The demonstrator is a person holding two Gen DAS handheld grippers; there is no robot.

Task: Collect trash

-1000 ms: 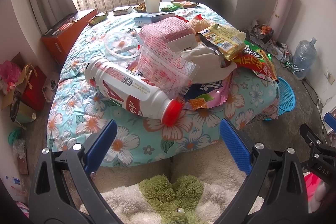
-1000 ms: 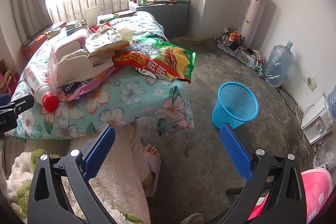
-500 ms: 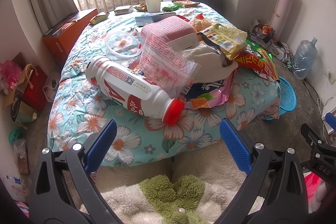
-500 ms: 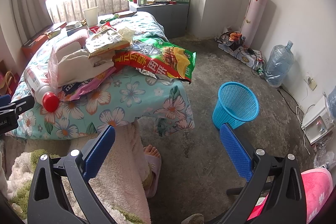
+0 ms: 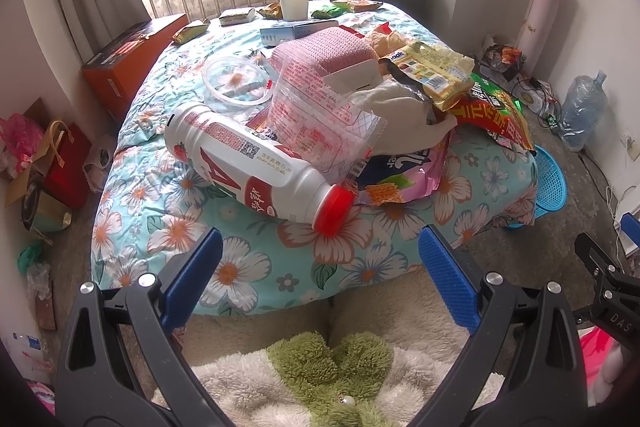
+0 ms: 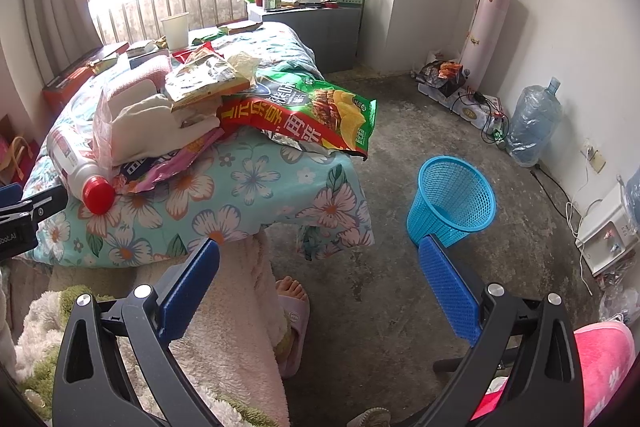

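While both grippers hover short of bed, left gripper [image 5: 318,259] has jaws released, gripping nothing; right gripper [image 6: 320,267] likewise spread wide, empty; trash heaped on floral bed [image 5: 248,259]: white bottle [image 5: 248,163] with red cap on its side at near edge, clear wrapper [image 5: 320,115] against it, chip bag [image 6: 304,115] overhanging bed corner; blue basket [image 6: 454,201] on floor just beside bed.
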